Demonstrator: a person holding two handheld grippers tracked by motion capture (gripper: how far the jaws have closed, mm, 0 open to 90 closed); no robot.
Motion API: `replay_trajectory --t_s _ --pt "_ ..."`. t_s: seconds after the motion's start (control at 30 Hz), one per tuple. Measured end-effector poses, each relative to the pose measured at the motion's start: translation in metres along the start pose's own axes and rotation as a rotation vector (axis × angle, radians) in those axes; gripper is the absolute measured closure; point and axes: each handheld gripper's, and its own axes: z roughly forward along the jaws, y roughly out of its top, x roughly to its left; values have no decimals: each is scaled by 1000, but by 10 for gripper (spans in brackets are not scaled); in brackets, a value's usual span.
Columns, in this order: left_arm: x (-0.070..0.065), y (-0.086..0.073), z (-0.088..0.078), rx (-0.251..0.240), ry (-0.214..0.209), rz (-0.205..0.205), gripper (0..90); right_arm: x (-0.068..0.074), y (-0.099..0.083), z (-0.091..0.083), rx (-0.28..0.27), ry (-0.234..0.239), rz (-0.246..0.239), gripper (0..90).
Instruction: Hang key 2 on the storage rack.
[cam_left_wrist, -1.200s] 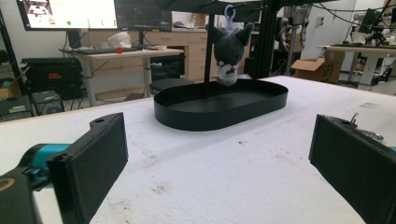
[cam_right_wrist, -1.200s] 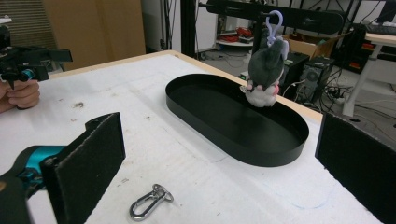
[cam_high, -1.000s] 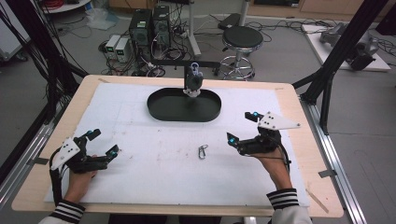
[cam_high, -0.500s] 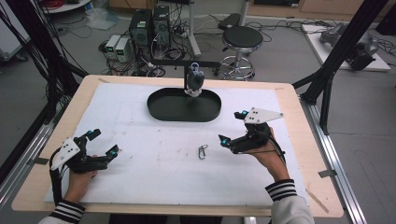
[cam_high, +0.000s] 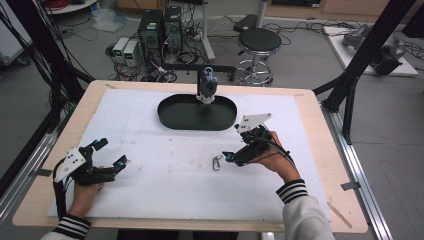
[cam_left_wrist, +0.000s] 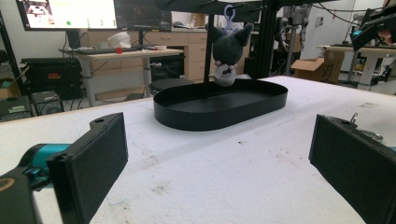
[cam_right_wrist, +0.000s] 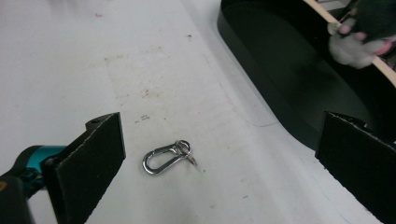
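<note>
Over on the left, the left gripper rests low on the white mat, its jaws spread wide and nothing between them. It sits well apart from the action, and my read is that it is parked there to leave the middle of the mat free. Looking along its own jaws, the black oval tray lies straight ahead with the small plush toy hanging over its far rim, so this tool is lined up on the tray rather than on any loose part.

Moving to the centre, the metal snap hook lies flat on the mat with its little ring attached, just in front of the right gripper's tips.

Now the right gripper: jaws wide apart, tilted down toward the mat, gripping nothing. In the right gripper view the snap hook sits between the two jaws, nearer the left-hand one, and not touching either. That wide opening looks chosen to straddle the hook before closing. The tray runs beyond and to the right of that tool, seemingly where the hook is headed.
</note>
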Motion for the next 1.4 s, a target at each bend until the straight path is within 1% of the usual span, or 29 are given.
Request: replay_trajectory --t_s 0.1,0.3,0.33,0.4,0.43,0.47,0.5,0.63,0.73,0.8,0.83,0.87,0.93,1.0,1.07,1.13,1.2,1.23,1.3,1.4 --pt "0 0 0 0 -1 0 49 0 1 7 23 30 -14 8" --pt "0 0 0 0 -1 0 49 -1 -1 20 85 71 -14 8" --pt "0 0 0 0 0 -1 49 -1 -1 22 92 77 -13 9" --pt "0 0 0 0 0 0 49 -2 -1 25 105 94 5 9" --pt "0 0 0 0 0 1 49 -2 -2 27 110 96 6 15" --pt "0 0 0 0 -1 1 49 -2 -2 28 118 99 3 45" --pt "0 0 0 -1 -1 1 49 -3 -3 30 122 115 9 46" --pt "0 0 0 0 -1 1 49 -5 -5 36 151 126 21 50" --pt "0 0 0 0 -2 2 49 -7 -7 39 172 135 25 81" --pt "0 0 0 0 -1 1 49 -7 -8 41 183 135 23 82" --pt "0 0 0 0 -1 2 49 -8 -9 43 190 139 20 96" --pt "0 0 0 0 -1 1 49 -8 -10 44 194 139 17 151" --pt "0 0 0 0 -2 2 49 -9 -10 45 202 144 6 167" --pt "0 0 0 0 -2 2 49 -10 -11 47 204 147 7 193" --pt "0 0 0 0 -1 1 49 -10 -11 49 213 152 -5 208" --pt "0 0 0 -2 -1 -1 49 -10 -12 50 229 168 -6 268" --pt "0 0 0 -2 -1 -1 49 -10 -12 52 235 170 -17 291" --pt "0 0 0 -2 0 -2 49 -10 -12 53 236 169 -21 327" --pt "0 0 0 -2 0 -2 49 -10 -12 54 240 165 -36 368" --pt "0 0 0 -2 0 -2 49 -9 -12 55 250 159 -46 430"
